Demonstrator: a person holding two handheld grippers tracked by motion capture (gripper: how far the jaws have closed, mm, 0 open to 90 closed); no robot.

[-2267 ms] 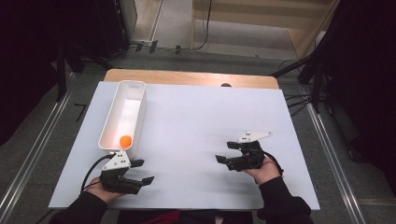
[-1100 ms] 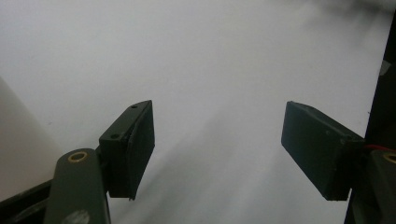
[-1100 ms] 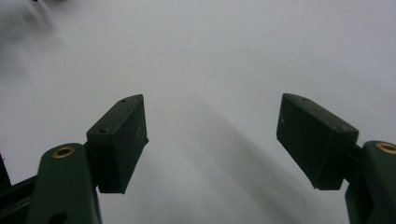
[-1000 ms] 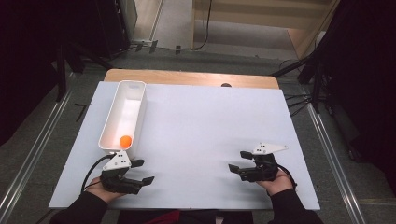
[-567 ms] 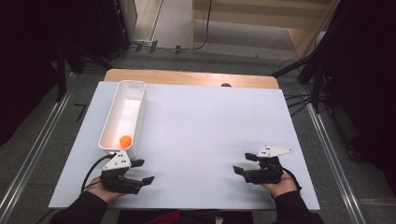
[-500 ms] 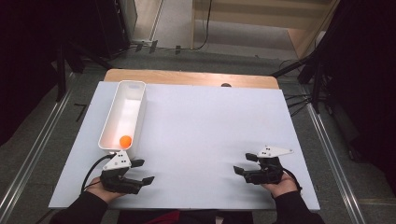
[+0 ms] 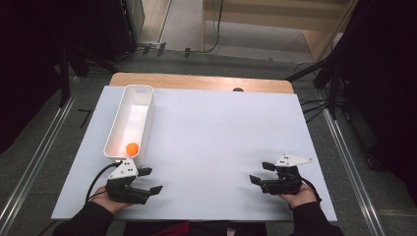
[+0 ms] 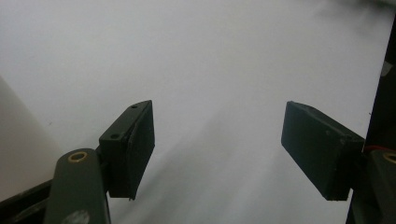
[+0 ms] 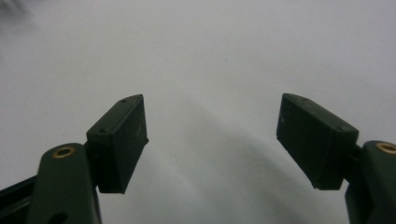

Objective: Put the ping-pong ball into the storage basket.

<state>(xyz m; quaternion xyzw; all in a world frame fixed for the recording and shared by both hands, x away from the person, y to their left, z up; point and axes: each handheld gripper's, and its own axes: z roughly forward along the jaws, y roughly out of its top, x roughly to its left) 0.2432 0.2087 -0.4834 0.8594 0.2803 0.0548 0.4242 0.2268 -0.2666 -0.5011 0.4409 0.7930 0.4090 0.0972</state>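
Note:
An orange ball lies at the near end of a long white bin on the left of the white table top. My left gripper rests near the table's front edge, just below the bin, jaws open and pointing right. Between its spread pads there is only bare table. My right gripper rests at the front right, jaws open and pointing left. Its pads also stand wide apart over bare white surface.
A strip of wooden table shows beyond the white top's far edge. Grey floor with metal rails runs along both sides. Dark equipment and cables stand at the right.
My right gripper has moved back toward the table's front edge and to the right, and has settled there. The left gripper, the bin and the ball have not moved.

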